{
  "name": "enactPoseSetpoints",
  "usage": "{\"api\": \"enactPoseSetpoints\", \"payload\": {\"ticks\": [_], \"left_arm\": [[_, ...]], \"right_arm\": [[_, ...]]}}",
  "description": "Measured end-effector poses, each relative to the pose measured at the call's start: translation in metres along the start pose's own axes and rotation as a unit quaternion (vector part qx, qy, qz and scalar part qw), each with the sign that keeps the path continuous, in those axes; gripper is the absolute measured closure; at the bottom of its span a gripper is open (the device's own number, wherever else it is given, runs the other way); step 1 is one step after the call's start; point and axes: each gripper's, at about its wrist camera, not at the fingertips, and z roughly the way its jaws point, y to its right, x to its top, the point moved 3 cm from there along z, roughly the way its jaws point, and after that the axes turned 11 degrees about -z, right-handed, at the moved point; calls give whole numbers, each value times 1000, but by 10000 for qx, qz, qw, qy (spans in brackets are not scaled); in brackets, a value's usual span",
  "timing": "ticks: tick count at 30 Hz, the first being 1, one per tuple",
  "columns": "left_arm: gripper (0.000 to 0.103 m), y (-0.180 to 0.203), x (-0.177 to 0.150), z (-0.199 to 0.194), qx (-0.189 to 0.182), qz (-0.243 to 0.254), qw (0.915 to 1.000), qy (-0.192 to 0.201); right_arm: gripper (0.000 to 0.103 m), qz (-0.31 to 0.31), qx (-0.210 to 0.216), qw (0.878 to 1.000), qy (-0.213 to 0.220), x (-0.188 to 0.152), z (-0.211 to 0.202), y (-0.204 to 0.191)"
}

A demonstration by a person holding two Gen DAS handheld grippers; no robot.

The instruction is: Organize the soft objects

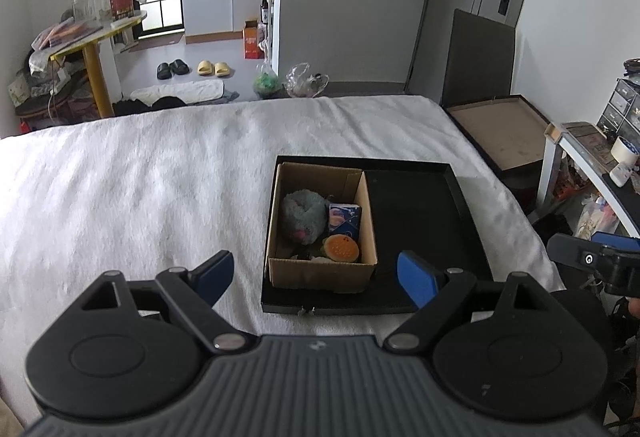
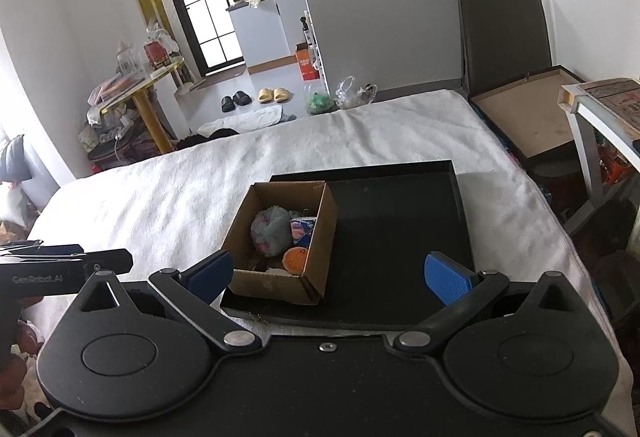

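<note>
1. Eyes on the open brown cardboard box (image 1: 322,269) — it sits in the left half of a shallow black tray (image 1: 424,213), its right wall dividing it from the tray's bare right half.
2. Inside the box: a fuzzy grey-blue plush toy (image 1: 303,215) with a pink patch takes the left side, a small blue printed packet (image 1: 344,219) stands just beside it on the right, and a round orange spongy toy (image 1: 341,249) lies in front of the packet near the box's front wall.
3. From the right wrist view the same lineup shows: box (image 2: 276,283), plush (image 2: 271,231), packet (image 2: 303,231), orange toy (image 2: 296,259), all within the tray (image 2: 404,237).
4. The tray rests on a bed covered by a white fluffy blanket (image 1: 140,189).
5. Left claw (image 1: 316,279): spread wide, blue pads far apart, nothing between them, hovering in front of the box's near wall and touching nothing.
6. Right claw (image 2: 330,279): also gaping wide, empty, its left finger showing against the box's front left corner, its right finger over the tray's bare half; contact cannot be told.
7. Each claw peeks into the other's view at the frame edge.
8. Beyond the bed, slippers (image 1: 210,68) lie on the grey floor.
</note>
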Motion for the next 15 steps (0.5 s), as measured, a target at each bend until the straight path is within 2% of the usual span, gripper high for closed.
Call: {"api": "enactPoseSetpoints", "payload": {"ticks": [15], "left_arm": [[15,1,-10,-24,0,93,9999,122]], "right_arm": [[0,-54,9,9999,144,-3,-22,-8]]}}
